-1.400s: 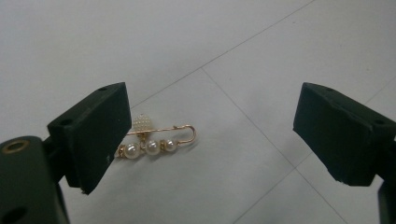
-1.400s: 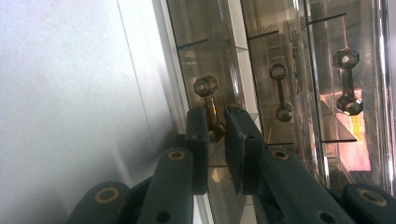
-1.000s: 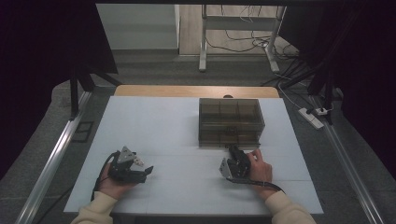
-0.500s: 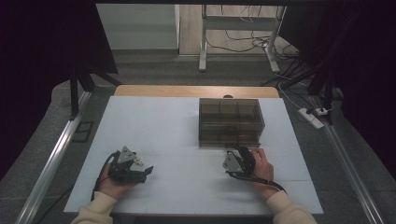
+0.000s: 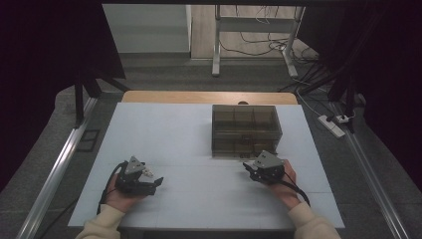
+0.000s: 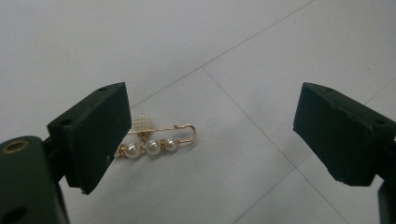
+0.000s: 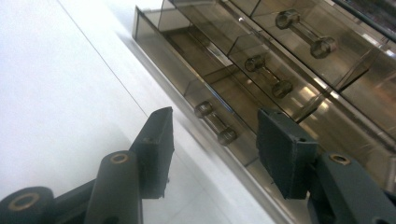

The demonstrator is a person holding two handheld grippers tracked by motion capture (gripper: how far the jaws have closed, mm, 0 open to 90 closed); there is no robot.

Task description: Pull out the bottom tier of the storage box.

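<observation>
- Right gripper (image 5: 253,169) is at the near front of the smoky drawer box (image 5: 246,130), jaws apart, just been opening; nothing pinched between them.
- From my right gripper view, the lowest drawer's clear bar handle (image 7: 215,123) sits in the gap between the jaws, no pad on it. Can't quite tell whether the drawer is slightly pulled out; glare on the acrylic.
- Two more bar handles (image 7: 269,74) show on the drawers above.
- Left gripper (image 5: 155,182) is low over the white table (image 5: 169,129), well apart from the box, jaws wide.
- Pearl brooch pin (image 6: 156,139) lies flat on the table between my left jaws, close by one jaw, not gripped.
</observation>
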